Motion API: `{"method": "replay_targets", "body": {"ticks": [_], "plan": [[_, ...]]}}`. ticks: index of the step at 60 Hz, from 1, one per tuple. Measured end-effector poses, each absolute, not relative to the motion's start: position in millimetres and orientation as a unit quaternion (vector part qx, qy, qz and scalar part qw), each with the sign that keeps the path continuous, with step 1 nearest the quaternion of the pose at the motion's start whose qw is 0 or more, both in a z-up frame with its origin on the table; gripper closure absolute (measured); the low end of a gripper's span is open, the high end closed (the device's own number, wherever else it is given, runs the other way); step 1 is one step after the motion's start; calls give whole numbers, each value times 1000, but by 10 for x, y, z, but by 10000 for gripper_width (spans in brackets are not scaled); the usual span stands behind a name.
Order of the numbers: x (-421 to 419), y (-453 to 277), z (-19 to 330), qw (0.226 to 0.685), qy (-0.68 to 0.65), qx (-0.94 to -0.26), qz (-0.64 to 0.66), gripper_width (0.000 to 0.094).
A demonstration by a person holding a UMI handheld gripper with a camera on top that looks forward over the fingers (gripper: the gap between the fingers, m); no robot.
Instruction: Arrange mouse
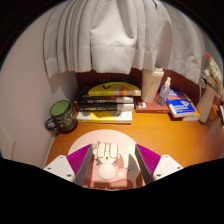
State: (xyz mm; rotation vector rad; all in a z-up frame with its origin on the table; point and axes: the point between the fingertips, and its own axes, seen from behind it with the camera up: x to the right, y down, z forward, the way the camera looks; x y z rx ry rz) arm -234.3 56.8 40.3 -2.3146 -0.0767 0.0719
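A pink and white mouse point(107, 166) sits between my two fingers, close in front of the camera. My gripper point(111, 152) is shut on it, the magenta pads point(78, 158) pressing its left and right sides. Just beyond the fingertips a round pink mouse pad point(110, 137) lies on the wooden desk point(165, 130); the mouse hides its near part. I cannot tell whether the mouse is touching the pad or held a little above it.
A green mug point(62, 115) stands on the left of the desk. A stack of books point(108, 101) lies at the back under a grey curtain point(110, 35). A small bottle point(164, 90) and a blue box point(180, 105) sit at the back right.
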Motion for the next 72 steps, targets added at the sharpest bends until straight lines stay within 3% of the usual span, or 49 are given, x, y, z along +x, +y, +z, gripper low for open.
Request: {"method": "replay_targets", "body": {"ticks": [14, 20, 28, 45, 72], "plan": [[-1856, -1, 1726, 453, -25, -889, 59, 79], [-1531, -418, 2066, 463, -35, -884, 49, 87], [-1079, -982, 2235, 466, -29, -884, 35, 84], [-518, -1841, 2228, 469, -30, -882, 36, 86], [-216, -2127, 2334, 479, -20, -877, 39, 86]]}}
